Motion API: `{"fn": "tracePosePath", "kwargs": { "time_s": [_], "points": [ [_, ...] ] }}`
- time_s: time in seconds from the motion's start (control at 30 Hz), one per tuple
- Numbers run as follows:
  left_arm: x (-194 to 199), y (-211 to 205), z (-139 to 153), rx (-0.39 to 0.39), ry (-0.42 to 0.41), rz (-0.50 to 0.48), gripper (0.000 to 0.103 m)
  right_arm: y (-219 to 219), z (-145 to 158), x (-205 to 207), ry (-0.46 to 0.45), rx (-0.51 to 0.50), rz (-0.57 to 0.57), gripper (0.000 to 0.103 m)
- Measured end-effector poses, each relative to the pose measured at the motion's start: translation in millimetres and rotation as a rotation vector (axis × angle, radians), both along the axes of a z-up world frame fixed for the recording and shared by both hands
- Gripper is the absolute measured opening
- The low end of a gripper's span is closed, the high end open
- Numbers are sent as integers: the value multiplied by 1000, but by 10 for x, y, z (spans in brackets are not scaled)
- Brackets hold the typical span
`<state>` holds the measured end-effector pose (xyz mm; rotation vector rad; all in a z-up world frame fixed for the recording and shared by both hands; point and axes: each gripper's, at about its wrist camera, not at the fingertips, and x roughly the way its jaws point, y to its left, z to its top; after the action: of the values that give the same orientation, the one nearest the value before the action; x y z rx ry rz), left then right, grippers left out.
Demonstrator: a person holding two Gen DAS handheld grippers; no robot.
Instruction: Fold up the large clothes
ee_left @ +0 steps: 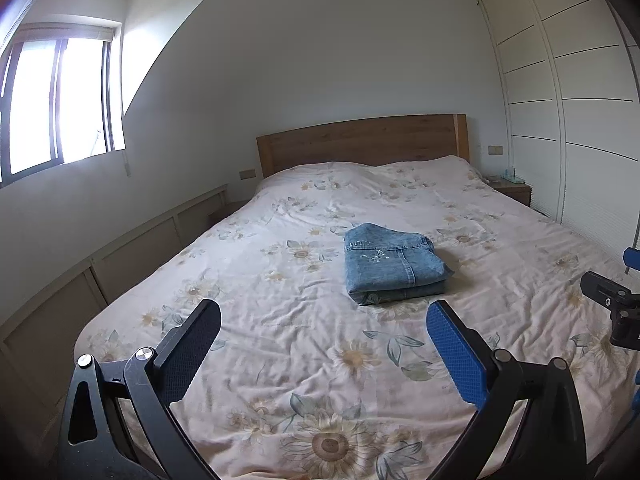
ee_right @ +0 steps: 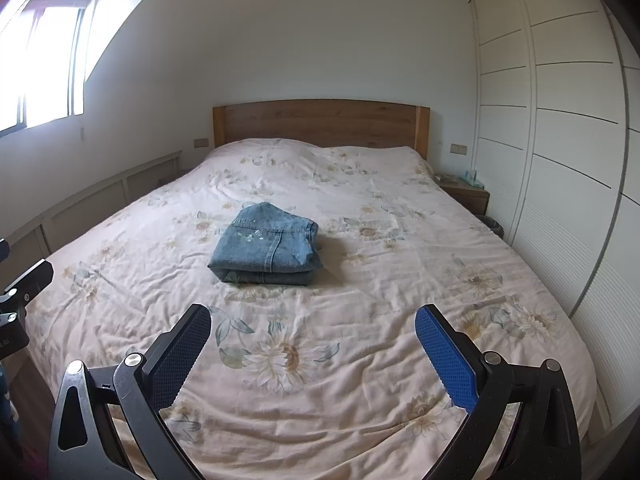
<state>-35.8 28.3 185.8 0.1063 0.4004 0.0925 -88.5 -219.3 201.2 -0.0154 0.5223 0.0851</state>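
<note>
Sitting mid-bed as a compact square stack, the folded denim garment (ee_left: pixel 394 267) looks done, so left gripper (ee_left: pixel 324 346) and right gripper (ee_right: pixel 312 344), both spread wide and empty near the foot, should only square loose edges gently.

- Folded jeans (ee_left: pixel 394 266) lie on the floral bedspread (ee_left: pixel 280 272), near mid-bed.
- Left gripper (ee_left: pixel 324 332) hangs above the near end, fingers spread wide, empty.
- Right gripper (ee_left: pixel 616 300), at right edge, only partly visible; state unclear.
</note>
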Motion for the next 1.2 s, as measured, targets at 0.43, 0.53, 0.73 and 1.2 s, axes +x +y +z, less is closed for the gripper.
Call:
{"fn": "tracePosePath", "kwargs": {
  "time_s": [0.43, 0.53, 0.73, 1.2],
  "points": [
    [23, 3, -8, 14, 0, 7, 102, -15, -63, 35, 9, -16, -2, 102],
    [22, 3, -8, 13, -1, 7, 102, -12, -71, 35, 7, -22, -2, 102],
    [24, -5, -11, 9, -6, 4, 102, -12, -69, 28, 1, -27, -4, 102],
    [57, -11, -17, 15, -1, 1, 102, -26, -68, 50, 3, -38, -3, 102]
  ]
}}
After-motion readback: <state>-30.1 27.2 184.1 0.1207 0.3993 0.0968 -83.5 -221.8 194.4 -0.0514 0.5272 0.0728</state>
